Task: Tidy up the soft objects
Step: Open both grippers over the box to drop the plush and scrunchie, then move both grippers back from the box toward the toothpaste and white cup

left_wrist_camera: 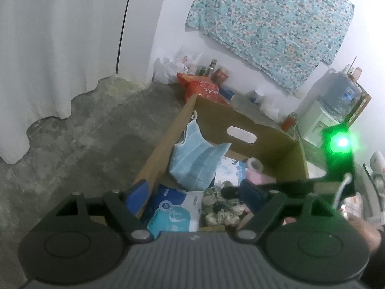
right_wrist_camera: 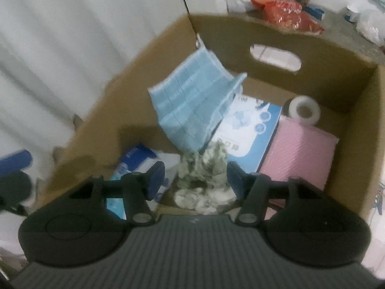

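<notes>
While both grippers point down into the cardboard box (right_wrist_camera: 356, 110), neither of them holds anything. The right gripper (right_wrist_camera: 196, 178) has its jaws partly apart, and the crumpled camouflage cloth (right_wrist_camera: 204, 175) lies on the box floor just below and between its blue pads (right_wrist_camera: 155, 177), not pressed by them. The left gripper (left_wrist_camera: 192, 192) stands wide, one pad outside the box's left wall. Inside the box a light blue towel (right_wrist_camera: 190, 106) leans on the left wall, over a white and blue package (right_wrist_camera: 252, 130). A pink pack (right_wrist_camera: 300, 154) and a white roll (right_wrist_camera: 304, 110) lie at the right side
</notes>
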